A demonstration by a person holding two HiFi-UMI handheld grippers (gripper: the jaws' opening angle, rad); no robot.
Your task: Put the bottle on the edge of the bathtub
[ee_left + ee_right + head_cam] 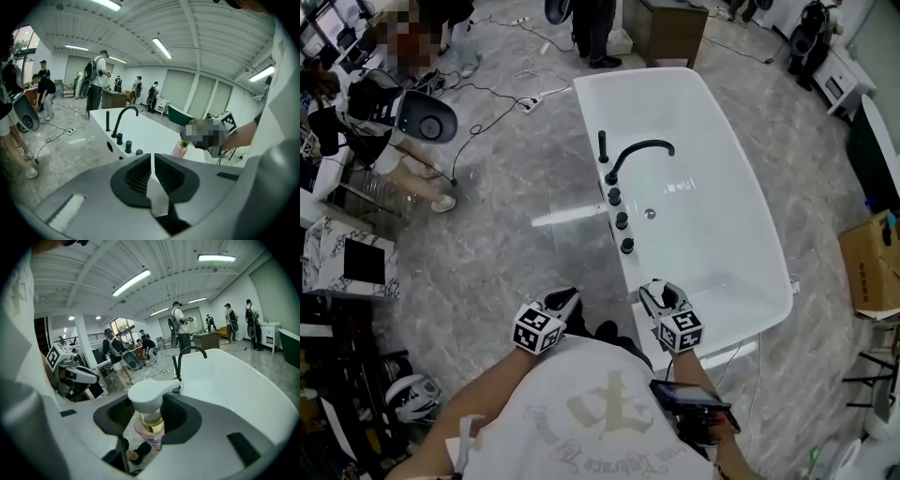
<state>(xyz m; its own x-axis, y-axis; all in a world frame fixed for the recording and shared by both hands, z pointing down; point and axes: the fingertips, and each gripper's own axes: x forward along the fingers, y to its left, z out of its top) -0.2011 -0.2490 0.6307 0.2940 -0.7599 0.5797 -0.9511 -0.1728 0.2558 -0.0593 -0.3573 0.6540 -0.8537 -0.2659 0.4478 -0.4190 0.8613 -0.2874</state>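
A pink pump bottle point(151, 430) with a white pump head point(148, 397) and a gold collar stands upright between the jaws of my right gripper point(150, 416), which is shut on it. In the head view, the right gripper point(662, 296) hovers over the near left corner of the white bathtub point(592, 141). The left gripper point(564, 302) is beside it, over the floor just left of the tub. From the left gripper view, its own jaws point(152, 171) are closed with nothing in them, and the bottle point(179, 148) shows ahead to the right.
A black curved faucet point(637, 150), a black hand shower and three black knobs point(622, 220) stand on the tub's left rim. Cables lie on the marble floor to the left. A cardboard box point(872, 262) sits at the right. People stand at the far end.
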